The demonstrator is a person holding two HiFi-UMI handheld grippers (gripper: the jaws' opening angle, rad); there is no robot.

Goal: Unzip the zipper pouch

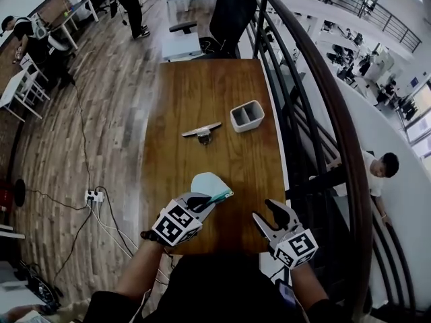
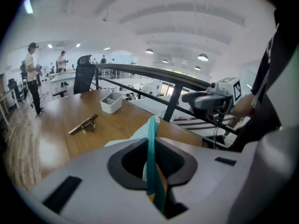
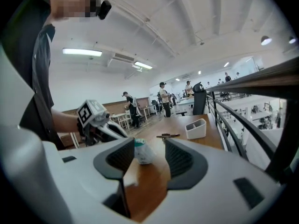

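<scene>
The zipper pouch (image 1: 209, 184) is pale mint with a teal zipper edge and is held up above the near end of the wooden table (image 1: 202, 93). My left gripper (image 1: 202, 202) is shut on the pouch's teal zipper strip (image 2: 151, 157), which runs upright between the jaws of this gripper (image 2: 154, 148); the pale body (image 2: 135, 138) hangs beyond them. My right gripper (image 1: 266, 212) stands open to the right of the pouch, apart from it. In the right gripper view the pouch (image 3: 142, 154) shows beyond the empty gap of the open right gripper (image 3: 148, 148), with the left gripper (image 3: 100, 120) to its left.
A white two-compartment box (image 1: 247, 116) and a small metal clip-like tool (image 1: 201, 132) lie mid-table. A dark curved railing (image 1: 316, 113) borders the table's right side. An office chair (image 1: 229, 12) stands at the far end. Cables and a power strip (image 1: 93, 196) lie on the floor at left.
</scene>
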